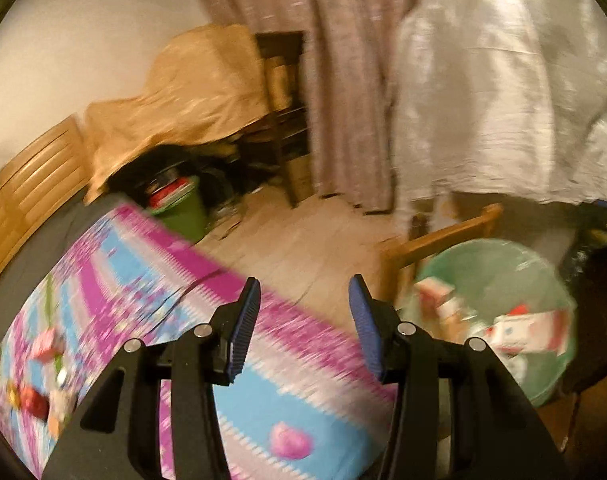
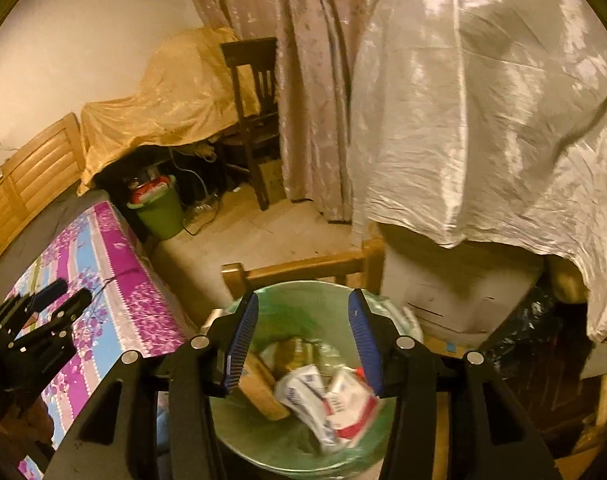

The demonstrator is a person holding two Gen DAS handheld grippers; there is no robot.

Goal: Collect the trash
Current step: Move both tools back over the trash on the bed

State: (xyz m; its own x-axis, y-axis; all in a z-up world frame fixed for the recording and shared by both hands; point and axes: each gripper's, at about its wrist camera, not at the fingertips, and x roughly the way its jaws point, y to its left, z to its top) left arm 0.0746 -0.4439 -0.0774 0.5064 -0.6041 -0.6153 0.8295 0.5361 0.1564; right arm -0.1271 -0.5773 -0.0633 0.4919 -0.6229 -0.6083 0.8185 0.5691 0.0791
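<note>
The right tool (image 2: 303,336) hangs over the green-lined trash bin (image 2: 303,300), its blue pads apart and nothing pinched between them. Below the gap lie the collected wrappers (image 2: 331,404), white and red cartons piled on a brown box; their print is too smeared to read. The near rim of the bin is cut off by the tool's black body.

The left tool (image 1: 303,320) stands part open with nothing in it, over the edge of the bed's purple and blue patterned sheet (image 1: 143,280). That view is streaked with blur. At its lower left edge a few small red and pink scraps (image 1: 35,396) lie on the sheet, but what they are cannot be made out. The bin shows at its right, half hidden behind the tool's right finger (image 1: 365,324).

In the right wrist view the left tool appears at the left edge, over the sheet.
</note>
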